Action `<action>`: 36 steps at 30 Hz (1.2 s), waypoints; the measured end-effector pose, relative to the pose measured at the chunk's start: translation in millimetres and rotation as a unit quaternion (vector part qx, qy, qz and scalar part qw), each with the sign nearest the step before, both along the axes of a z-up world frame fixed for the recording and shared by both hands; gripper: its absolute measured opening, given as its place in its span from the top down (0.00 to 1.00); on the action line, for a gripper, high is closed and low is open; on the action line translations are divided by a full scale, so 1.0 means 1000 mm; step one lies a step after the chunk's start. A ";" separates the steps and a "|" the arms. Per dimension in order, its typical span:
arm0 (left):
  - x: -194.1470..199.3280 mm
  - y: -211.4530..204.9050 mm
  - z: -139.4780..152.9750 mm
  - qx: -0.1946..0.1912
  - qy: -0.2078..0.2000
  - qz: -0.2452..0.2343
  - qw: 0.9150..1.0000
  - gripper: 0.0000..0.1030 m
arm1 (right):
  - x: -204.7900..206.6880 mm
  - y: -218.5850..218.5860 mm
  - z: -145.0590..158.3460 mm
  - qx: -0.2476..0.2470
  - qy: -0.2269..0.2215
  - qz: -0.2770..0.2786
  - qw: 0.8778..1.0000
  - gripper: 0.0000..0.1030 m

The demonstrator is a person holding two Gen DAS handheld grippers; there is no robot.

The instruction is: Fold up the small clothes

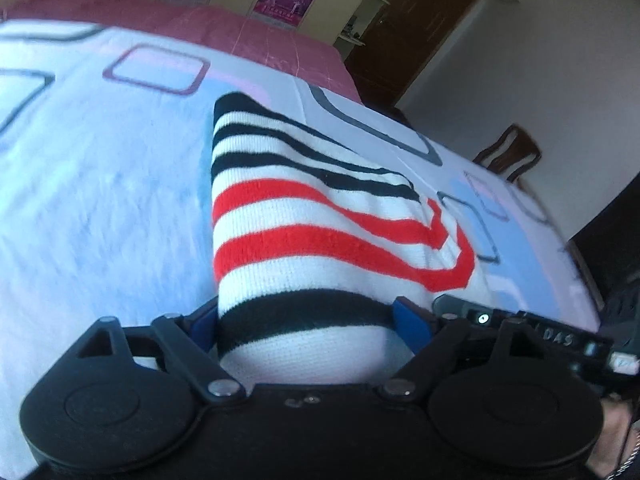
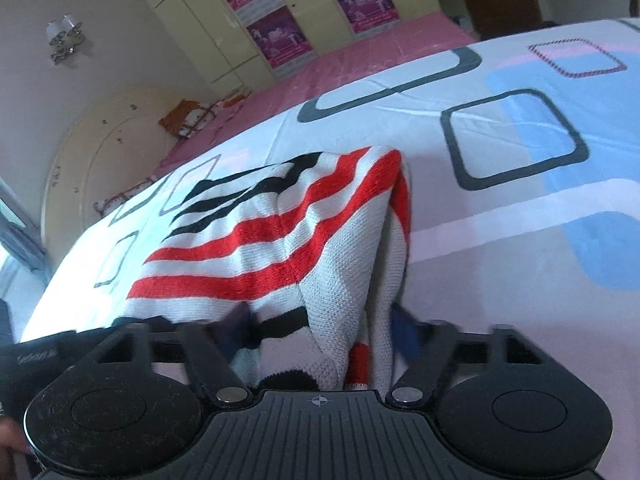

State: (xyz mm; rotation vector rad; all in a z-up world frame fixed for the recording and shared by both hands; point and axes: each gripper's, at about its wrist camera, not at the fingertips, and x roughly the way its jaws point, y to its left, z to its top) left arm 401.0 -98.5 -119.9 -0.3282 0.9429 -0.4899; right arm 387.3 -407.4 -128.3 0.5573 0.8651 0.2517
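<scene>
Both grippers clench the near edge of the striped sweater (image 1: pixel 316 216): left gripper (image 1: pixel 304 320) on a flat end, right gripper (image 2: pixel 316 344) on a bunched corner; its length runs away over the bed (image 1: pixel 100 200)

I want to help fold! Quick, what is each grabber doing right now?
Left gripper: closed on the striped sweater.
Right gripper: closed on the same striped sweater.
</scene>
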 end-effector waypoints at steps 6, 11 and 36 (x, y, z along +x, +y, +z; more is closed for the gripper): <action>-0.003 -0.004 0.004 -0.001 -0.009 0.001 1.000 0.32 | -0.003 -0.005 0.000 0.034 0.003 -0.011 0.999 0.61; -0.008 -0.001 0.019 0.002 -0.023 0.008 1.000 0.55 | -0.011 -0.001 0.016 0.042 -0.015 -0.015 0.999 0.65; -0.034 0.289 0.088 0.022 -0.096 0.048 0.994 0.57 | -0.022 0.320 0.093 0.074 -0.078 0.031 0.994 0.66</action>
